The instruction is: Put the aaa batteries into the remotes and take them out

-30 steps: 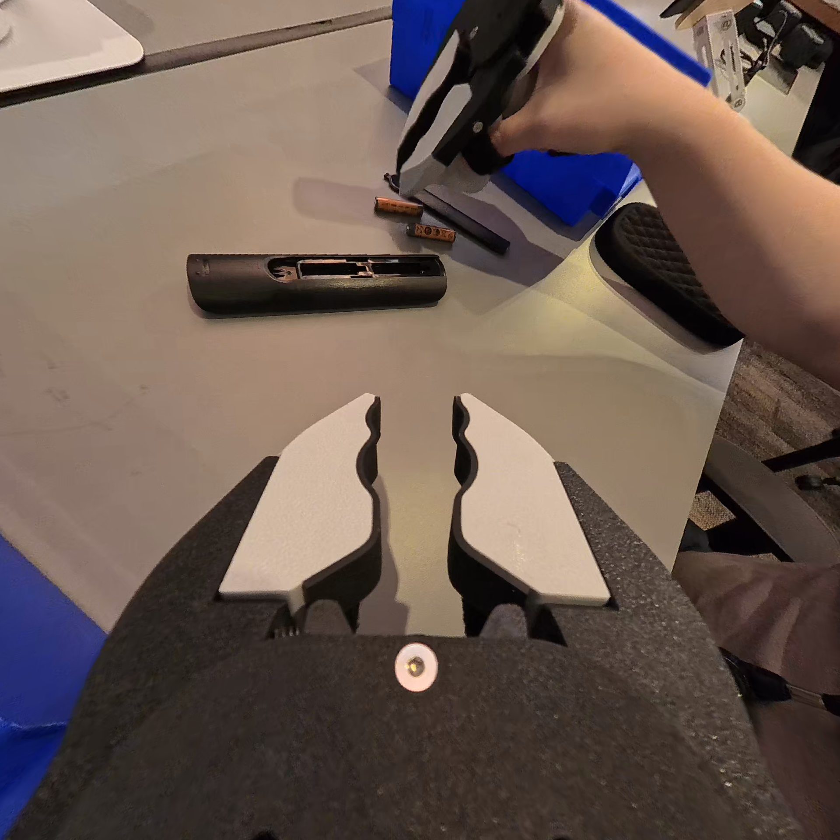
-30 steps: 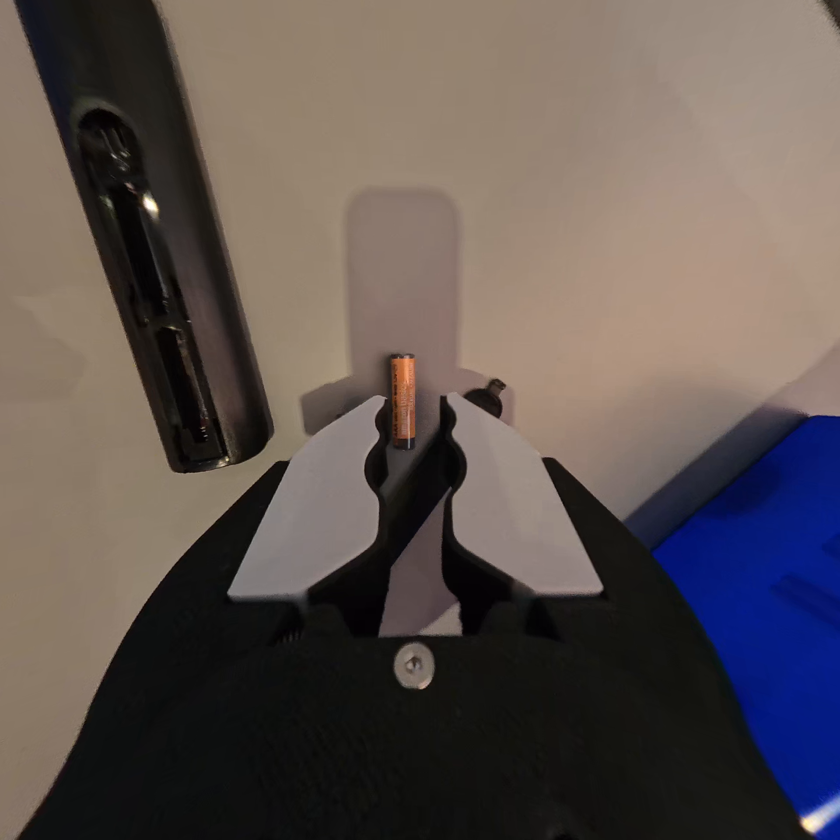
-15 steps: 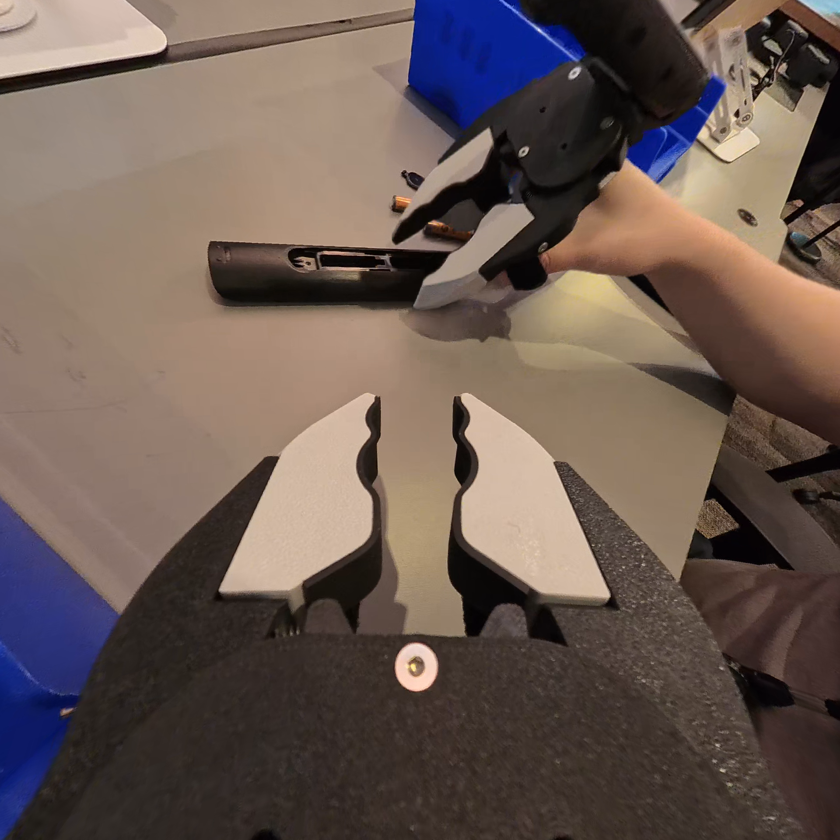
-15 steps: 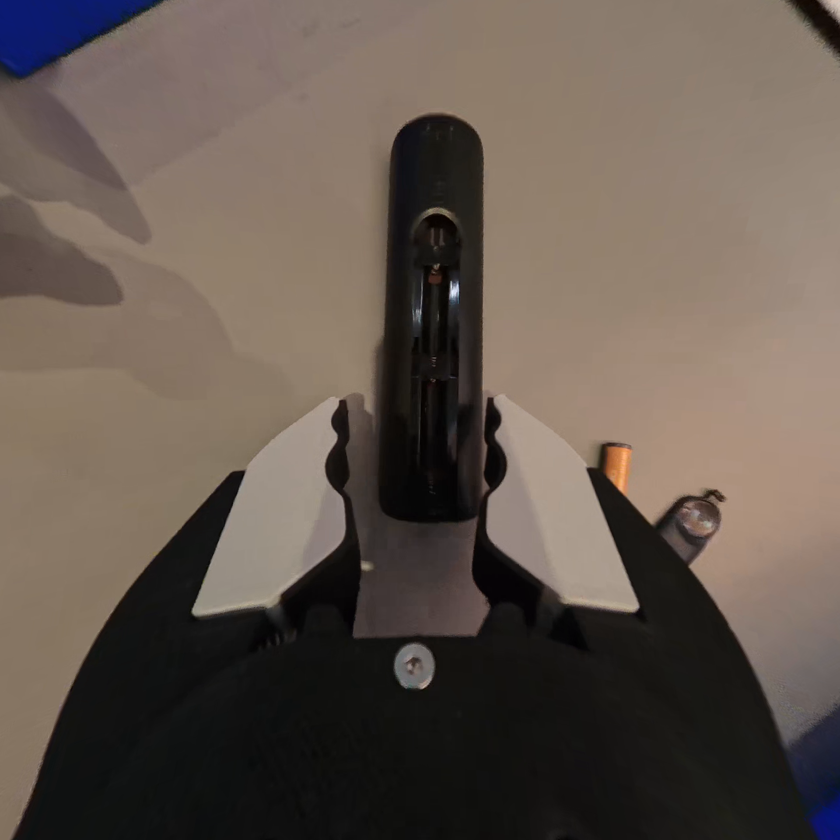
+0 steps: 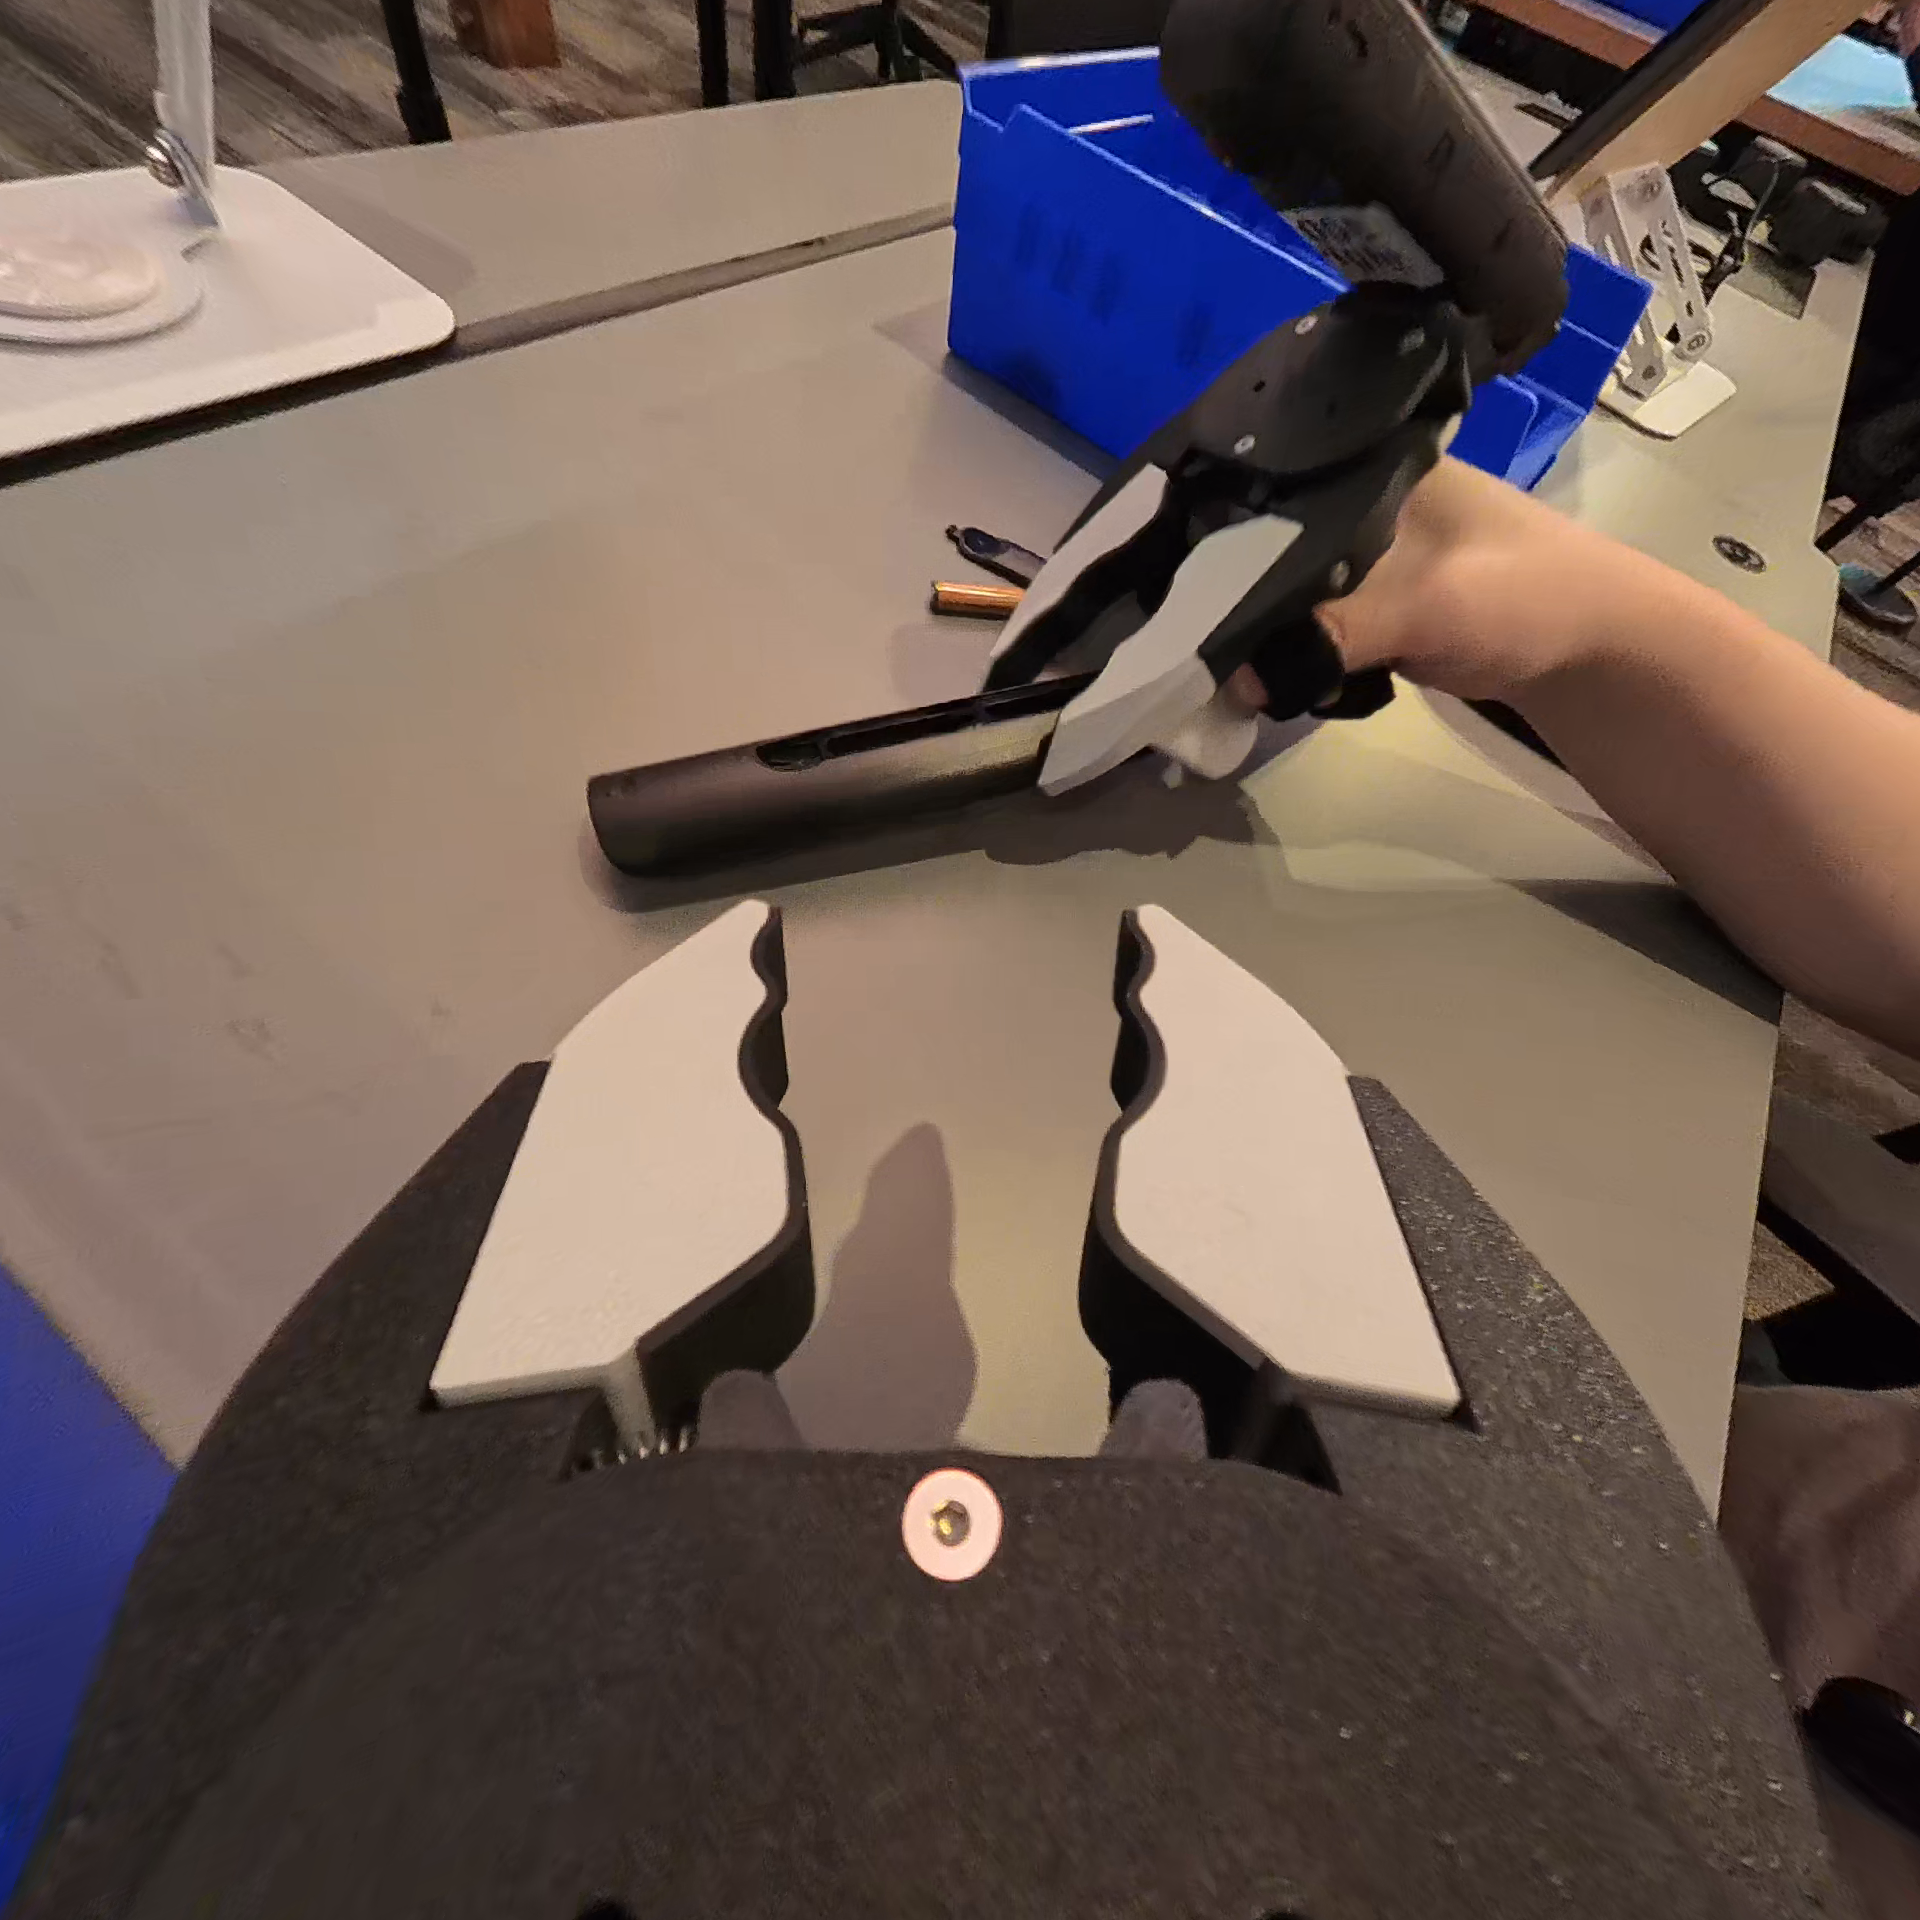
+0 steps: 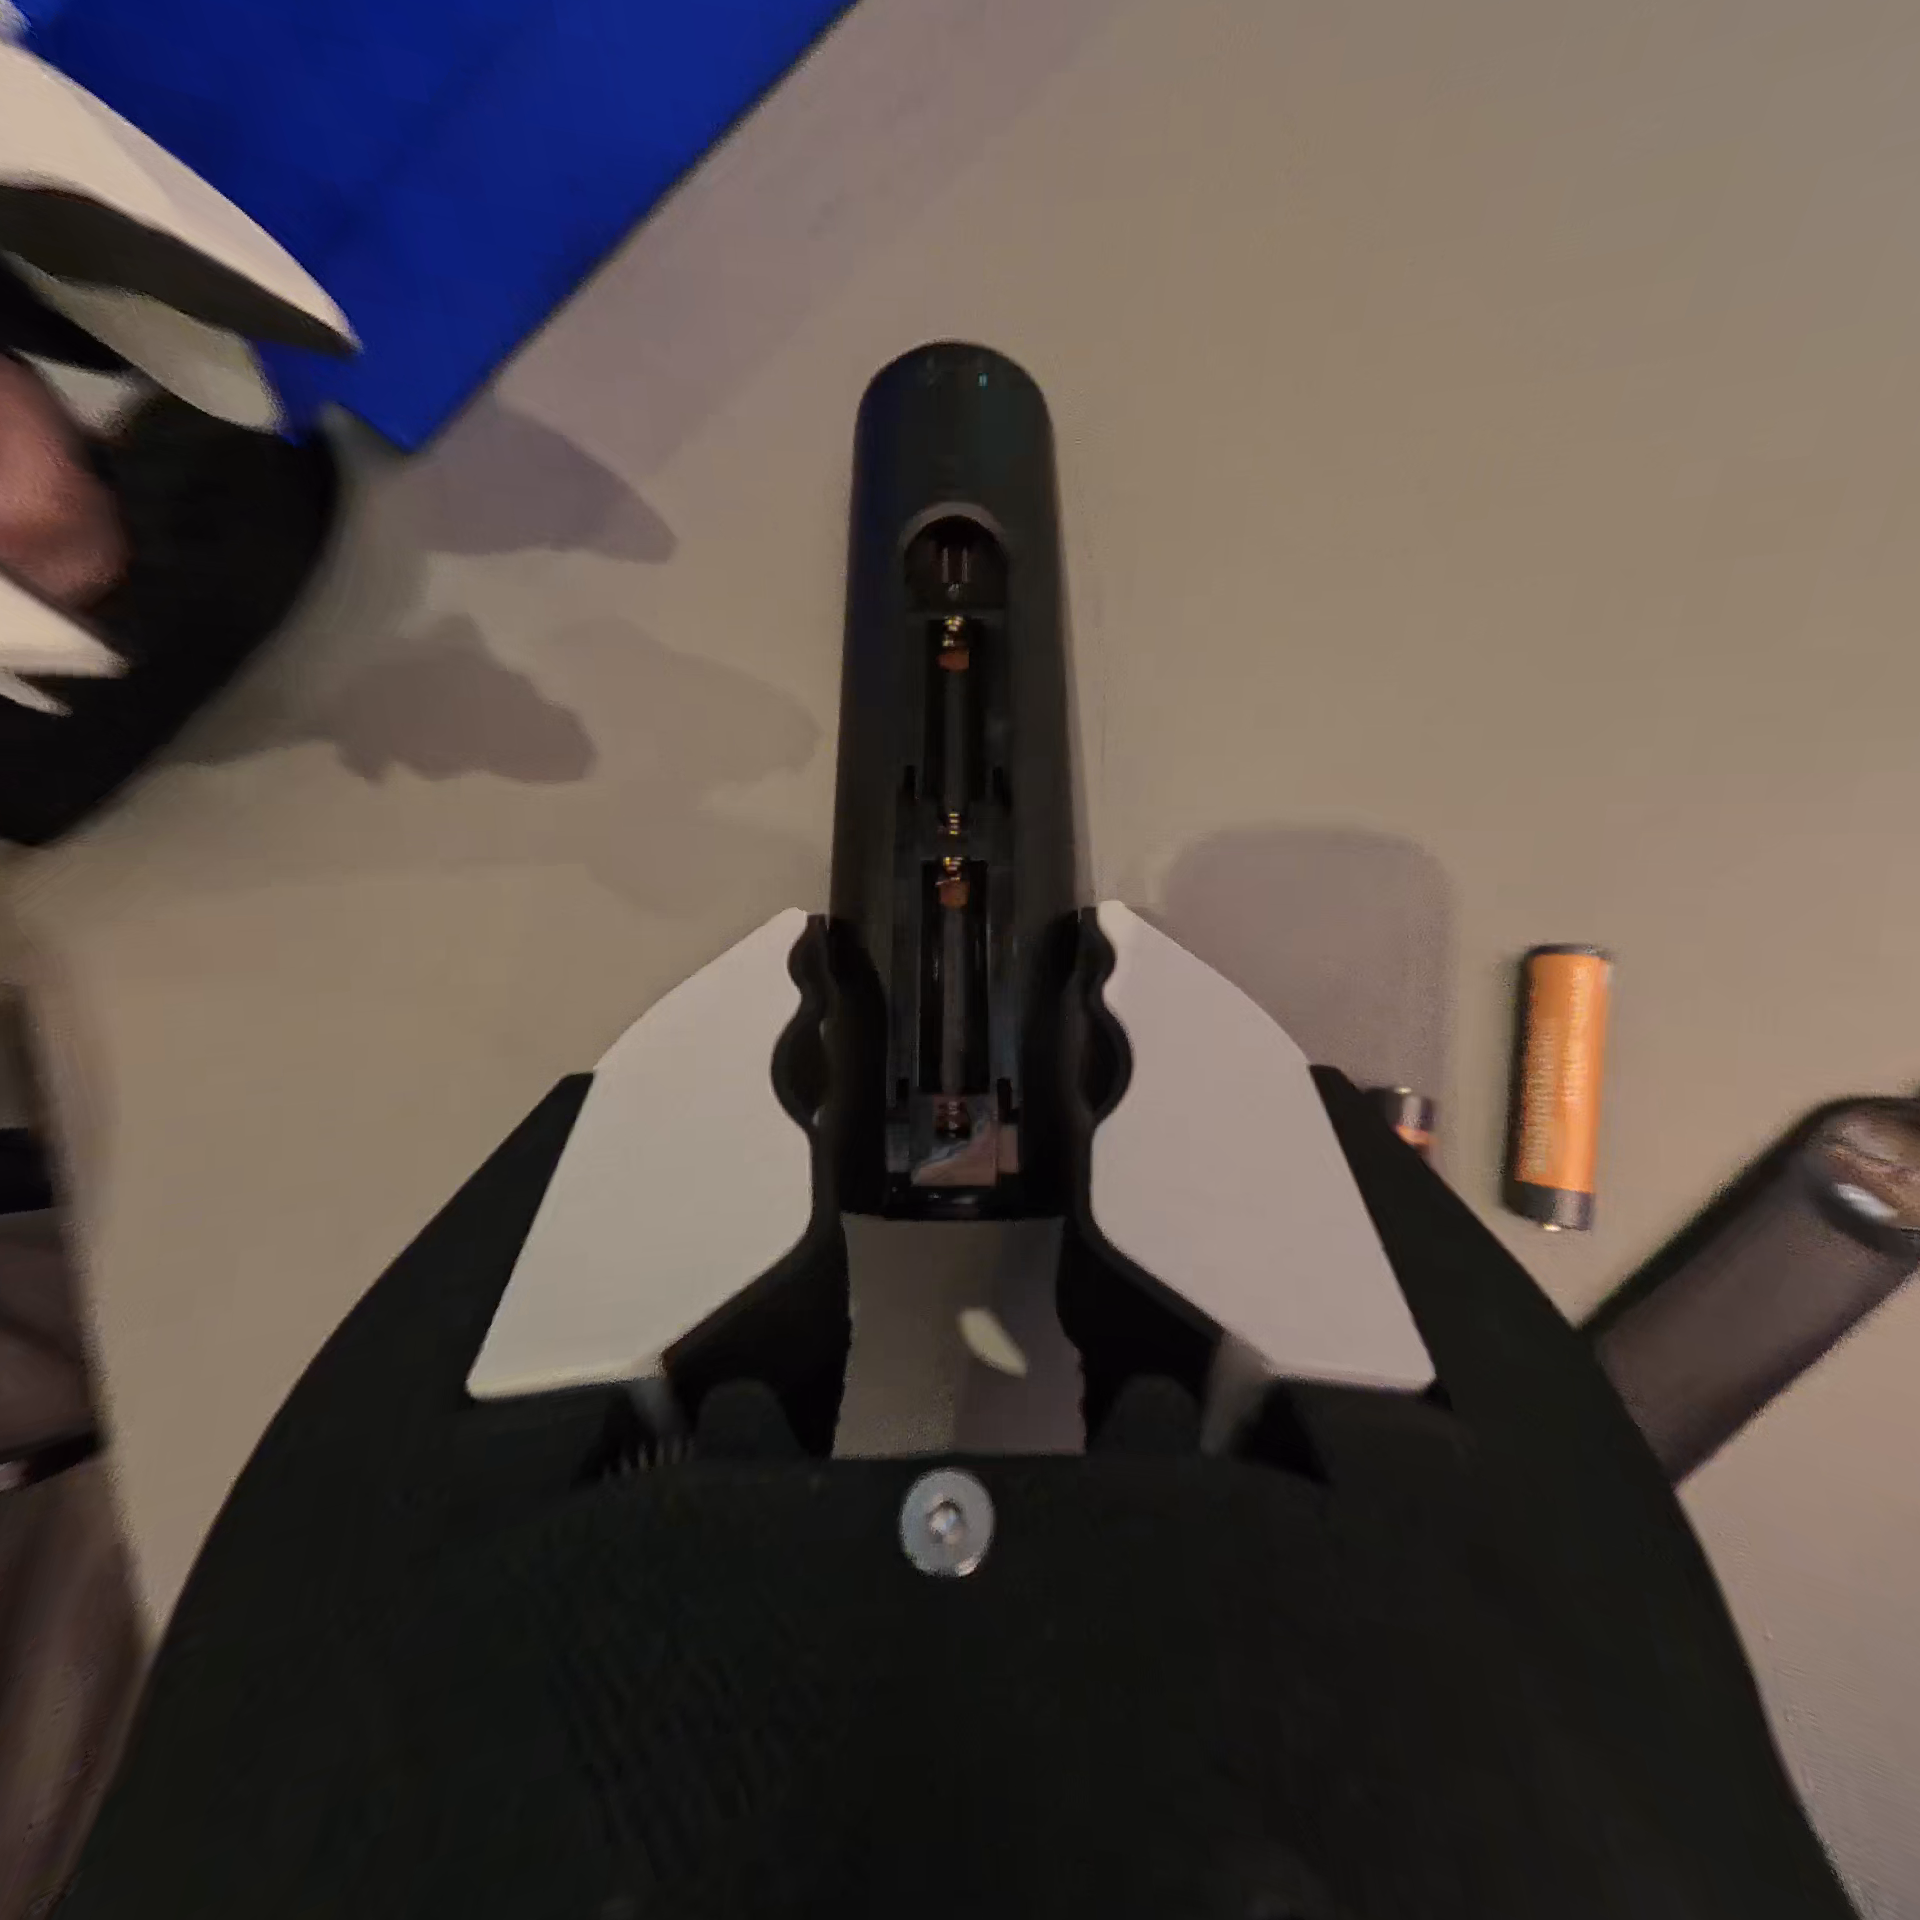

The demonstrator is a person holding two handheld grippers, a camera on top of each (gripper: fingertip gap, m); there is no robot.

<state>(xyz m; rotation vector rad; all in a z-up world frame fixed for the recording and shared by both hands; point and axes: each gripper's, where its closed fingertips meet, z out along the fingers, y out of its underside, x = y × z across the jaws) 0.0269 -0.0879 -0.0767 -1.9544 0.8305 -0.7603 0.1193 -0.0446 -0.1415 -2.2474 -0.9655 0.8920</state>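
Observation:
A black remote (image 5: 831,779) lies on the grey table (image 5: 416,623) with its battery bay open and empty. My right gripper (image 6: 951,920) is shut on the remote (image 6: 951,468) at its near end, with a finger against each side. It also shows in the left wrist view (image 5: 1029,727). An orange AAA battery (image 6: 1553,1086) lies to the right of it, and a second battery (image 6: 1408,1117) shows only partly behind my right finger. One battery (image 5: 977,600) shows beyond the remote. My left gripper (image 5: 951,925) is open and empty, just short of the remote.
A blurred dark battery cover (image 6: 1766,1278) lies at the right, and a small dark piece (image 5: 992,545) lies past the battery. A blue bin (image 5: 1143,270) stands at the back right. A white stand base (image 5: 208,301) sits at the back left. The table edge (image 5: 1745,1143) runs along the right.
My right gripper left the batteries, lined up with the remote's end and closed on it. My left gripper moved closer to the remote and opened wider.

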